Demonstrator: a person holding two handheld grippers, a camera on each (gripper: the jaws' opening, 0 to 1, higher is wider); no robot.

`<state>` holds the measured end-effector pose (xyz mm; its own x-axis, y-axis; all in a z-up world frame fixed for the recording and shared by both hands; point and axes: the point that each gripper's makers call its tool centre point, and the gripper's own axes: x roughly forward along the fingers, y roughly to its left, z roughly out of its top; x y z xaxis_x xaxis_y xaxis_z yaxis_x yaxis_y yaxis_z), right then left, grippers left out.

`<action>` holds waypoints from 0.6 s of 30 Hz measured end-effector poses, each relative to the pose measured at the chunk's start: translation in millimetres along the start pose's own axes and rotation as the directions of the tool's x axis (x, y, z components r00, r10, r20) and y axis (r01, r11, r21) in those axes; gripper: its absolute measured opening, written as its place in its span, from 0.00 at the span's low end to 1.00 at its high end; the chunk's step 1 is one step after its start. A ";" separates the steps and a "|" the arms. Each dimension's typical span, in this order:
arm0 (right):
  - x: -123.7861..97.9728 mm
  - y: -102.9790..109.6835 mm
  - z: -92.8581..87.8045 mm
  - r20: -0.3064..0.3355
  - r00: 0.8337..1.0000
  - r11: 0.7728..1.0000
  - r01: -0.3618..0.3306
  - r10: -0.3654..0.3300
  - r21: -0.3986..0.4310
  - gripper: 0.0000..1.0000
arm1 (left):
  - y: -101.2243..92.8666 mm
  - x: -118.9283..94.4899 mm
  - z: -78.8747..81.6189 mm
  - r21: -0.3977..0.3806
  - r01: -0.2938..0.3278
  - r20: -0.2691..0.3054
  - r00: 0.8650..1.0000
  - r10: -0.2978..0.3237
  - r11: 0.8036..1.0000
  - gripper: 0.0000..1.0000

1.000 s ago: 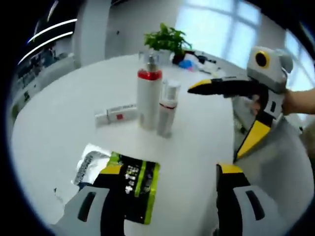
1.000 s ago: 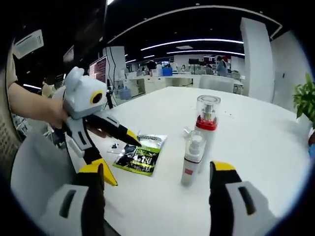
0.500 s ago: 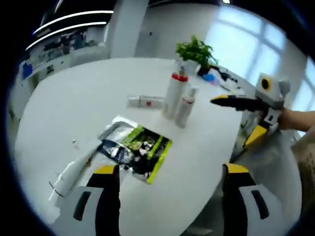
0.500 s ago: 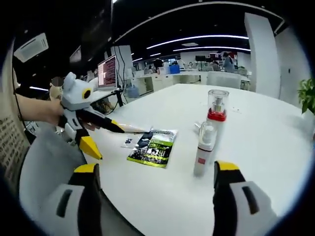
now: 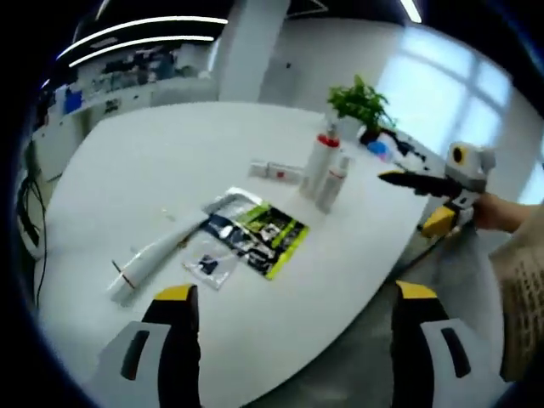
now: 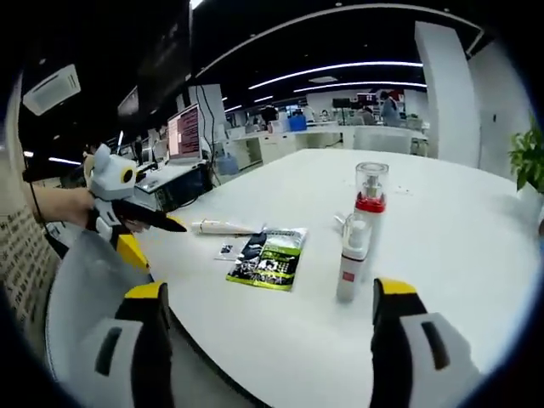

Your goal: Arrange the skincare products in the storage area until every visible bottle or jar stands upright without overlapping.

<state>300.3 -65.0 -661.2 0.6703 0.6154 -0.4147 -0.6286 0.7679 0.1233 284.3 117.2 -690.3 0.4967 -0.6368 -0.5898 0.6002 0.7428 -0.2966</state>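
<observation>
Two bottles stand upright side by side on the white table: a tall white bottle (image 5: 320,161) (image 6: 369,208) with a red band and clear cap, and a shorter white pump bottle (image 5: 335,184) (image 6: 351,268). Flat on the table lie a small tube (image 5: 276,171), a green-and-black sachet (image 5: 260,237) (image 6: 269,257), a small sachet (image 5: 204,265) (image 6: 228,250) and a long white tube (image 5: 153,261) (image 6: 223,227). My left gripper (image 5: 297,310) (image 6: 166,225) hangs open off the table's edge, holding nothing. My right gripper (image 6: 272,293) (image 5: 391,178) is open too, short of the bottles.
A potted plant (image 5: 361,100) (image 6: 529,160) stands at the table's far side with small clutter beside it. The round table's edge (image 5: 340,314) runs just beyond my left jaws. A hand and sleeve (image 5: 510,221) hold the right gripper. Office desks and monitors (image 6: 187,132) lie behind.
Both views have drawn back from the table, so more of it shows, including the long white tube and small sachet. The left gripper has moved away from the green sachet. The products stay put.
</observation>
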 end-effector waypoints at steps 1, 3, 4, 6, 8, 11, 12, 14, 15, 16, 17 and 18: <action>-2.0 1.0 1.1 0.002 1.000 1.000 0.001 -0.001 0.001 0.99 | -0.5 -2.0 -0.1 -0.001 -0.004 0.002 1.000 0.004 1.000 0.92; -4.3 2.2 2.6 0.007 1.000 1.000 0.002 -0.002 0.005 0.99 | 0.6 -3.9 -1.3 -0.003 -0.008 0.001 1.000 0.008 1.000 0.92; -5.1 2.3 2.7 0.008 1.000 1.000 0.003 -0.003 0.007 0.99 | 1.0 -4.7 -1.7 -0.010 -0.009 0.002 1.000 0.009 1.000 0.92; -6.4 2.6 2.7 0.008 1.000 1.000 0.006 -0.006 0.011 0.99 | 2.1 -6.7 -2.4 -0.021 -0.012 0.006 1.000 0.012 1.000 0.92; -7.2 3.0 3.1 0.009 1.000 1.000 0.007 -0.007 0.015 0.99 | 3.3 -8.2 -3.2 -0.022 -0.019 0.006 1.000 0.019 1.000 0.92; -7.9 3.8 2.9 0.011 1.000 1.000 0.007 -0.007 0.016 0.99 | 6.0 -10.7 -5.2 -0.023 -0.030 0.006 1.000 0.030 0.999 0.92; -7.8 3.8 3.1 0.014 1.000 1.000 0.007 -0.007 0.014 0.99 | 7.0 -11.7 -6.0 -0.022 -0.035 0.006 0.999 0.035 0.999 0.92; -5.8 3.2 0.5 0.009 1.000 1.000 0.002 -0.003 0.020 0.99 | 8.2 -13.4 -7.8 -0.027 -0.040 0.006 0.999 0.040 0.999 0.93; -5.1 2.3 -0.7 0.004 1.000 1.000 0.002 -0.002 0.025 0.99 | 8.2 -14.1 -7.9 -0.031 -0.039 0.007 0.999 0.039 0.999 0.93; -5.1 2.2 -0.8 0.005 1.000 1.000 0.001 -0.001 0.026 0.99 | 7.9 -14.7 -7.6 -0.037 -0.035 0.009 0.999 0.036 0.999 0.93; -5.2 2.7 -0.8 0.006 1.000 1.000 -0.001 0.001 0.030 0.99 | 8.2 -14.9 -7.2 -0.038 -0.036 0.009 0.999 0.037 0.999 0.94; -5.3 2.9 -0.9 0.006 1.000 1.000 -0.002 0.002 0.031 0.99 | 8.6 -15.2 -7.1 -0.033 -0.038 0.006 0.999 0.039 0.999 0.94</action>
<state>294.5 -66.2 -659.5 0.6713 0.6180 -0.4092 -0.6176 0.7716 0.1524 277.5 134.7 -689.2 0.5234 -0.6088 -0.5961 0.5598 0.7732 -0.2981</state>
